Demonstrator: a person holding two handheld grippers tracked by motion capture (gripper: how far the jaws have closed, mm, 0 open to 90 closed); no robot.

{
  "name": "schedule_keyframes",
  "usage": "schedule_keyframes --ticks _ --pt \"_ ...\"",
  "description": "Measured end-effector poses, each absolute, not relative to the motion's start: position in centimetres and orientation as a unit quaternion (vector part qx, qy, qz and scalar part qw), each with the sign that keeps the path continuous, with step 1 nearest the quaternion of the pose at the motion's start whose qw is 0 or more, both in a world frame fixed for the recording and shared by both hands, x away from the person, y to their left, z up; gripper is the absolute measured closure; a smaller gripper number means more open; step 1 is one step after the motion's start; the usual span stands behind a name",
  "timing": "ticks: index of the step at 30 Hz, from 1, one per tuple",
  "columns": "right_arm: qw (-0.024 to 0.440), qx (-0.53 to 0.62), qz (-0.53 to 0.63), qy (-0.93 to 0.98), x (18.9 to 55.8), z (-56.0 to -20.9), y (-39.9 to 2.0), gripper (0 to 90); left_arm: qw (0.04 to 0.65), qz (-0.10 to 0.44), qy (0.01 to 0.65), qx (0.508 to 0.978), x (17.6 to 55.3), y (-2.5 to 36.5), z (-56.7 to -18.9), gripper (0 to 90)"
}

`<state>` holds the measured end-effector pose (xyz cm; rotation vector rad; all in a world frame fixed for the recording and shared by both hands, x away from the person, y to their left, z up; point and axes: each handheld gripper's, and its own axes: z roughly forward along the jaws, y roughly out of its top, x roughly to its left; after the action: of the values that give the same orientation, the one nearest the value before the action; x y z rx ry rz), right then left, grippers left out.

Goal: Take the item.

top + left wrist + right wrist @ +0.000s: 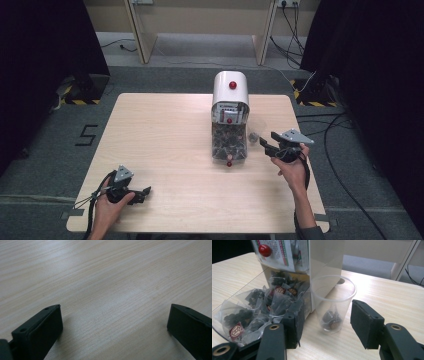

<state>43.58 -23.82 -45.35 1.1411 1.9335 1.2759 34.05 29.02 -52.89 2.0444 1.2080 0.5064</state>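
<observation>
Here the clear plastic cup (333,303) stands upright on the table (165,140), near the right edge, just beside the tea bag dispenser (230,117). A tea bag (331,321) lies at the bottom of the cup. The right gripper (325,323) is the nearer one. Its jaws stand apart, one on each side of the cup, and do not seem to press on it. The left gripper (113,326) rests near the front left corner, well apart from the cup, jaws wide and nothing between them.
</observation>
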Motion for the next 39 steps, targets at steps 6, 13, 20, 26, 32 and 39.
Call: schedule_keyframes --ticks 6,13,20,26,32,39 --pt "0.274 0.423 0.472 0.723 43.1 -45.5 -23.9 44.4 0.349 0.195 0.466 0.789 34.1 29.0 -52.9 0.0" --pt "0.277 0.421 0.468 0.726 42.5 -45.6 -24.2 41.6 0.349 0.195 0.466 0.789 34.1 29.0 -52.9 0.0" --pt "0.274 0.424 0.462 0.729 41.9 -46.0 -24.4 38.5 0.349 0.195 0.466 0.789 34.1 29.0 -52.9 0.0" --pt "0.271 0.424 0.460 0.732 41.7 -46.1 -24.3 36.8 0.349 0.195 0.466 0.789 34.1 29.0 -52.9 0.0" --pt "0.266 0.427 0.457 0.734 41.3 -46.4 -24.3 34.7 0.349 0.195 0.466 0.789 34.1 29.0 -52.9 0.0" --pt "0.258 0.435 0.447 0.738 40.3 -47.1 -24.7 31.6 0.349 0.196 0.466 0.789 34.0 29.0 -52.9 0.0"
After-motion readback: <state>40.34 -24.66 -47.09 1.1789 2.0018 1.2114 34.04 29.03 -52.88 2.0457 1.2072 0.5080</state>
